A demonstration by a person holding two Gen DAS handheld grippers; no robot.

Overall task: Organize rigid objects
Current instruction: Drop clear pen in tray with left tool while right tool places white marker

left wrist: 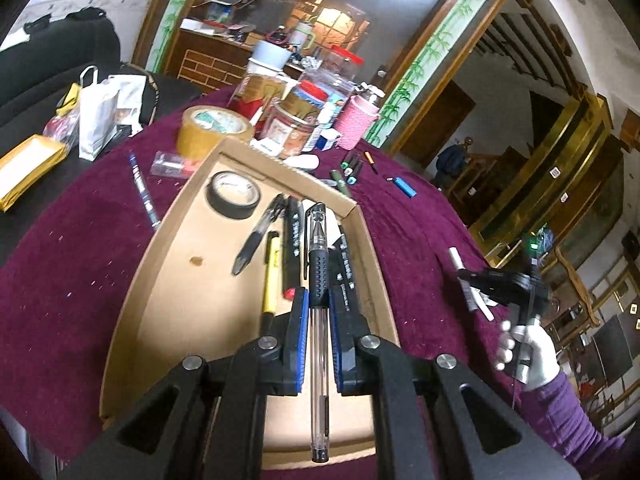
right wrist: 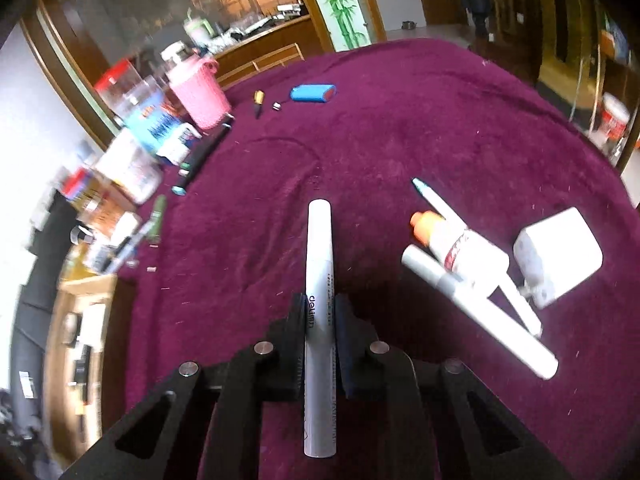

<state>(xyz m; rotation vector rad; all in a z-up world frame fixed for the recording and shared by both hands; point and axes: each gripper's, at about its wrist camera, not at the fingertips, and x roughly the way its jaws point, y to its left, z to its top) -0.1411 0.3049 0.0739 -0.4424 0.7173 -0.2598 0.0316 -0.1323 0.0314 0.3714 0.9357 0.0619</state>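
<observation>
My left gripper is shut on a clear gel pen with a black grip, held above a shallow cardboard tray. The tray holds a roll of black tape, a black pen, a yellow pen and several dark markers. My right gripper is shut on a white marker above the maroon cloth. It also shows in the left wrist view, off to the right of the tray.
A white marker, a glue tube with an orange cap, a thin white pen and a white charger lie right of my right gripper. A blue battery, pink-sleeved bottle, jars and brown tape stand behind.
</observation>
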